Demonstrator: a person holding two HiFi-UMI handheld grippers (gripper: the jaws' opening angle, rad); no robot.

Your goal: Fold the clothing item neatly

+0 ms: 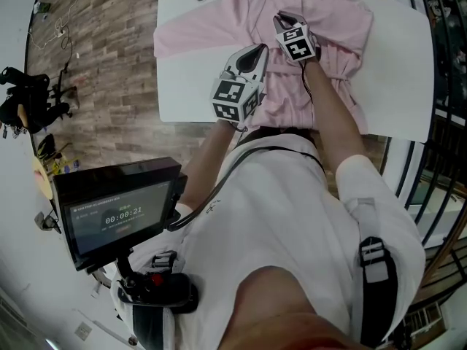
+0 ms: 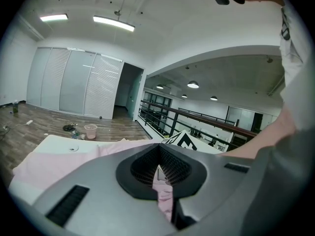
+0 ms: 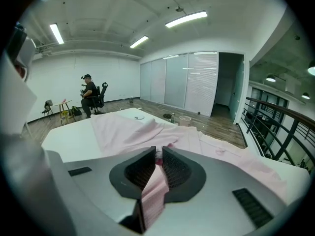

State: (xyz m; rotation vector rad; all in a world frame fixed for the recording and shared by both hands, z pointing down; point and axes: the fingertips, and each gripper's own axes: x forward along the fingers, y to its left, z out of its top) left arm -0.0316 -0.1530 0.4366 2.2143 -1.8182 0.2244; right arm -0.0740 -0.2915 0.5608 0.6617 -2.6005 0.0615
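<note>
Gripper views, unlike head view, show left tongs and right tongs pinching pink shirt.

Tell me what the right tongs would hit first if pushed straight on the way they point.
Probably more of the pink shirt: the right tongs, clamped on its fabric, aim at its bunched folds lying just ahead on the white table.

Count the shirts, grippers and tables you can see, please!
1 shirt, pink
2 grippers: left gripper and right gripper, each shut on the shirt
1 table, white
Total: 4
</note>
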